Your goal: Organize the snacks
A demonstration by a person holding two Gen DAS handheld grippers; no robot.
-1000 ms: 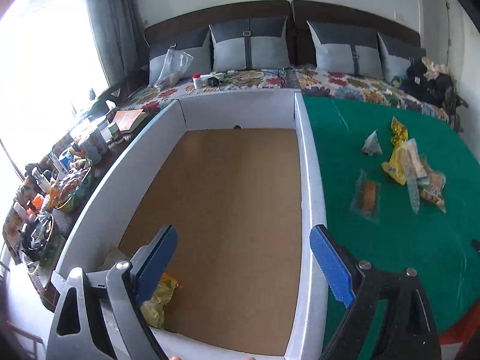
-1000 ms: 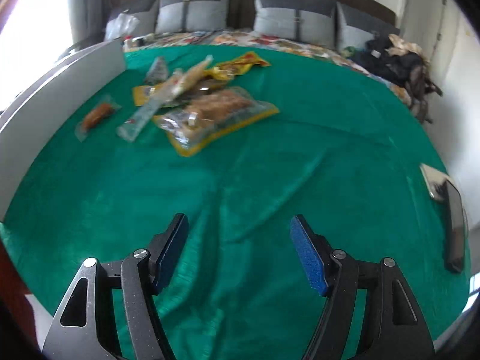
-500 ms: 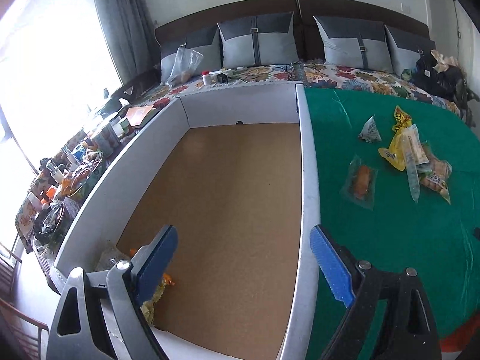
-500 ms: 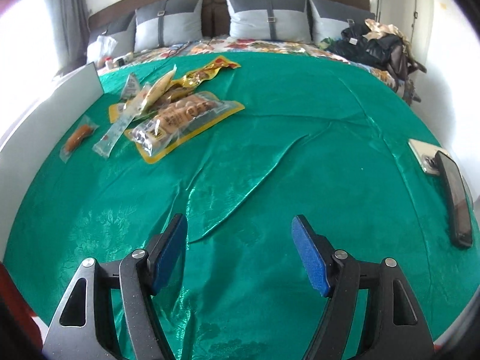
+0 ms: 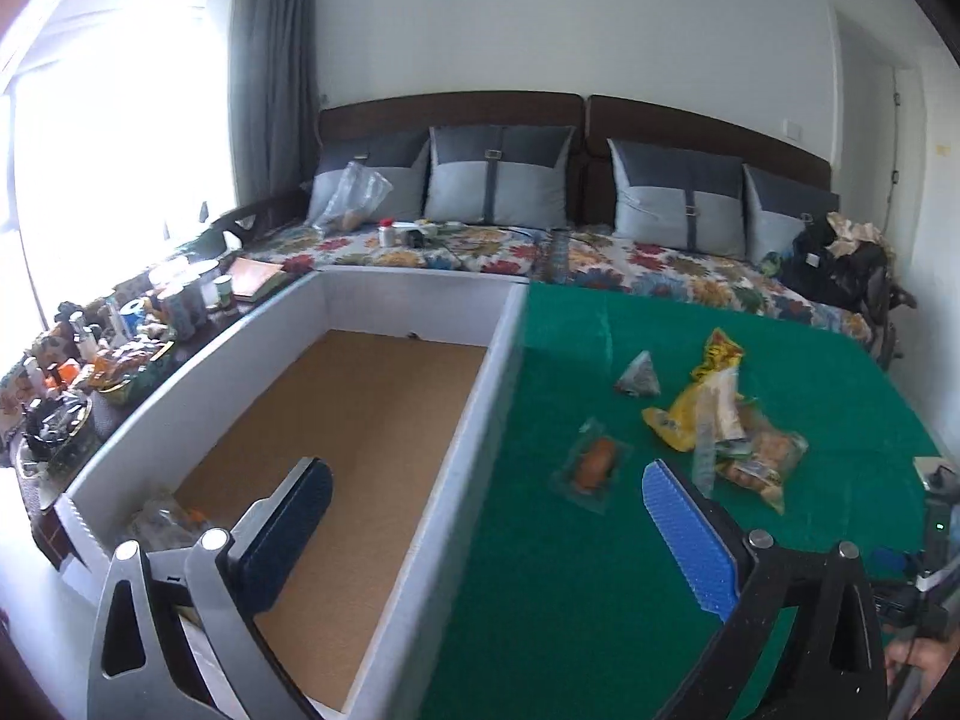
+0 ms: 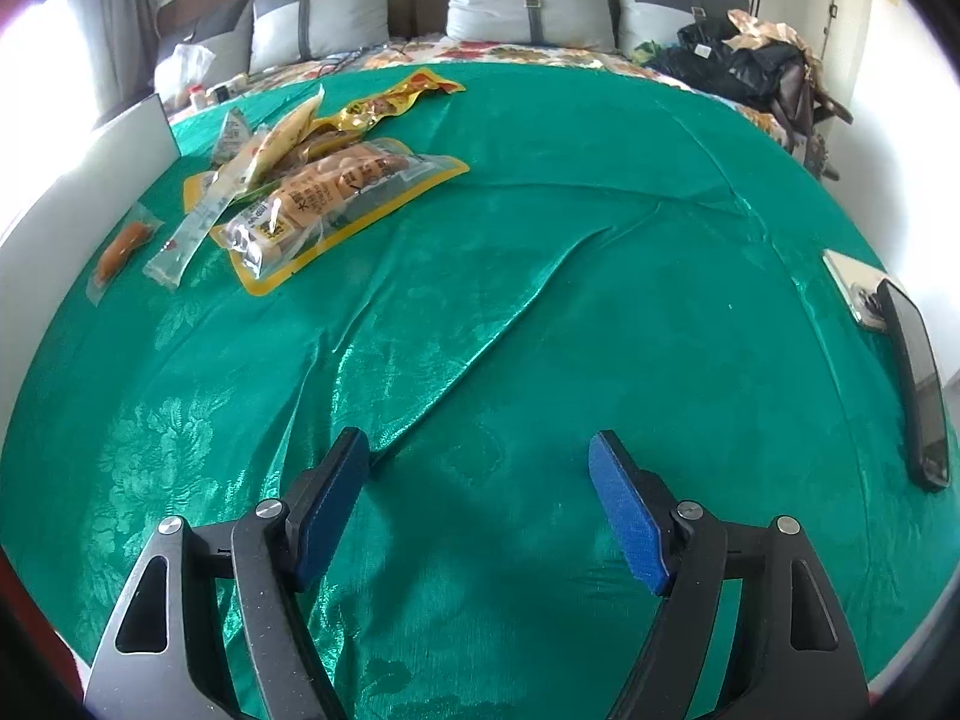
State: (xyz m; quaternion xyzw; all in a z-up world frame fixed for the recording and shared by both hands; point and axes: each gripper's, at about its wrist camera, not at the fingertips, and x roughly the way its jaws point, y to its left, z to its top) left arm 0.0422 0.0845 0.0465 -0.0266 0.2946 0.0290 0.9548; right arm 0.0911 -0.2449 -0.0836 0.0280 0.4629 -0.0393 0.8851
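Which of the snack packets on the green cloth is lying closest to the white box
The small clear packet with an orange snack, lying alone between the white box and the pile. The large yellow-edged bag and the triangular packet sit farther from the box.

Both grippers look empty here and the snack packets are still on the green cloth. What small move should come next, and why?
Probably move the open, empty left gripper forward and right toward the small clear packet with an orange snack. It lies alone on the green cloth, nearest the white box with a brown floor, apart from the pile around the yellow-edged packet of sausages. The right gripper is open over bare cloth.
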